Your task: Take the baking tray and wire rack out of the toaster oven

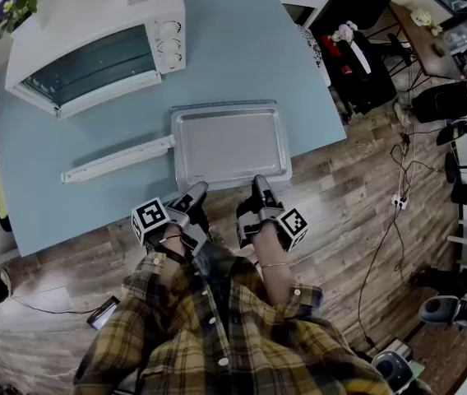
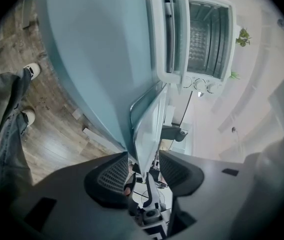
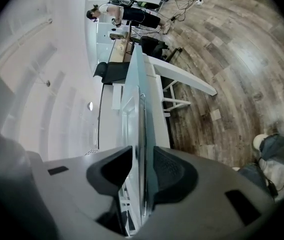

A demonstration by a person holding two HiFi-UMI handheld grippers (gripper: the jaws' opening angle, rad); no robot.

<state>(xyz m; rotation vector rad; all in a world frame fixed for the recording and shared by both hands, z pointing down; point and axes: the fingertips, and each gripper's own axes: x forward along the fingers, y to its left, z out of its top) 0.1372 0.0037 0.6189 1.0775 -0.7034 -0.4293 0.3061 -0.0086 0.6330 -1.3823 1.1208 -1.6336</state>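
Head view shows the baking tray (image 1: 229, 142) lying flat on the light blue table (image 1: 242, 48), close to its front edge and well apart from the white toaster oven (image 1: 94, 23), which stands at the far left corner. A white bar (image 1: 118, 160) lies on the table and touches the tray's left rim. The left gripper (image 1: 196, 190) and the right gripper (image 1: 260, 183) are both at the tray's near rim, side by side. In the left gripper view the jaws are released: the rim stands between them with a gap on each side. In the right gripper view the jaws are also loosened, close around the thin rim but not clamping it. The oven door is open, and a mesh that seems to be the wire rack (image 2: 198, 40) is inside.
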